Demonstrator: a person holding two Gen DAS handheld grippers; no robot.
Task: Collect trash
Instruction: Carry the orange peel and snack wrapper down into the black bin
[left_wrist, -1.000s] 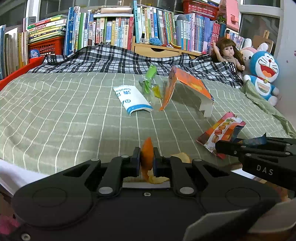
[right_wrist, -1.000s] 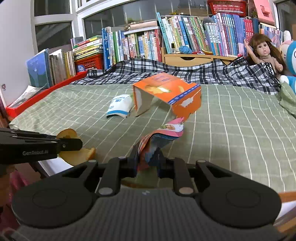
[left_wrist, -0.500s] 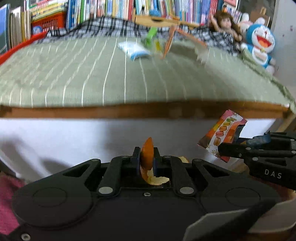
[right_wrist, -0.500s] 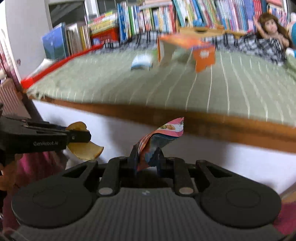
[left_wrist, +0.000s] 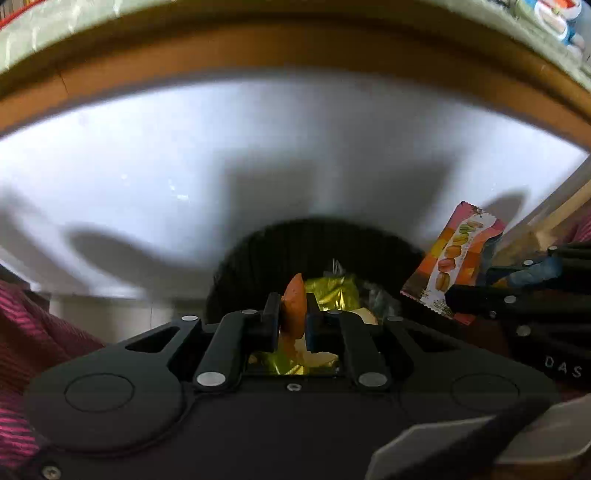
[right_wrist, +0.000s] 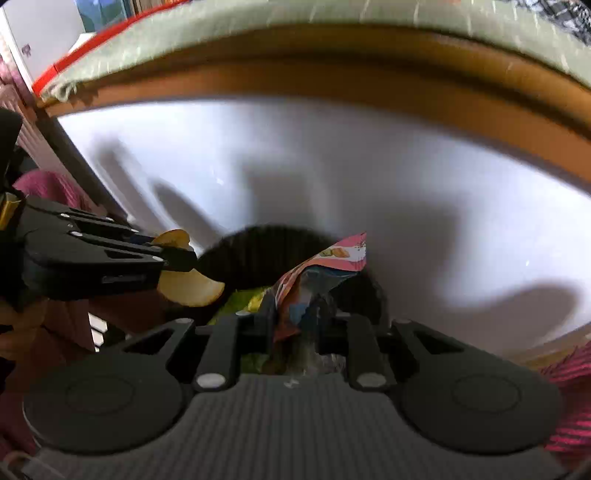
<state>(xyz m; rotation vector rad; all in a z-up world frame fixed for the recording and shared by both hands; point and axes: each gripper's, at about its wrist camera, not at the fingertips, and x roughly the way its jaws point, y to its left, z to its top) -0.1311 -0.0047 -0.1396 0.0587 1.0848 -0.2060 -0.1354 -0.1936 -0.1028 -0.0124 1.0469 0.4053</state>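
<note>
Left wrist view: the left gripper (left_wrist: 291, 319) is seen closed on a piece of orange peel (left_wrist: 294, 308), which is pinched upright between the two fingers. Directly beyond the fingertips a black ribbed bin (left_wrist: 295, 243) is visible, and the peel is held over its mouth. Gold foil (left_wrist: 330, 291) and other crumpled litter are seen inside the bin. To the right of the bin, a macaron wrapper (left_wrist: 452, 262) is gripped by the right gripper (left_wrist: 476, 295), which is shown from the side.

In the right wrist view, the right gripper (right_wrist: 295, 325) is seen clamped on the same wrapper (right_wrist: 325, 266), whose pink top edge stands up over the near side of the bin (right_wrist: 258, 254). To the left of the bin, the left gripper (right_wrist: 173, 258) is shown with the pale inner side of the peel (right_wrist: 190, 286) hanging at the bin's left rim. Behind the bin a white panel (right_wrist: 369, 177) is seen, topped by a brown wooden rail (right_wrist: 295, 66) and green striped bedding (right_wrist: 258, 18).
</note>
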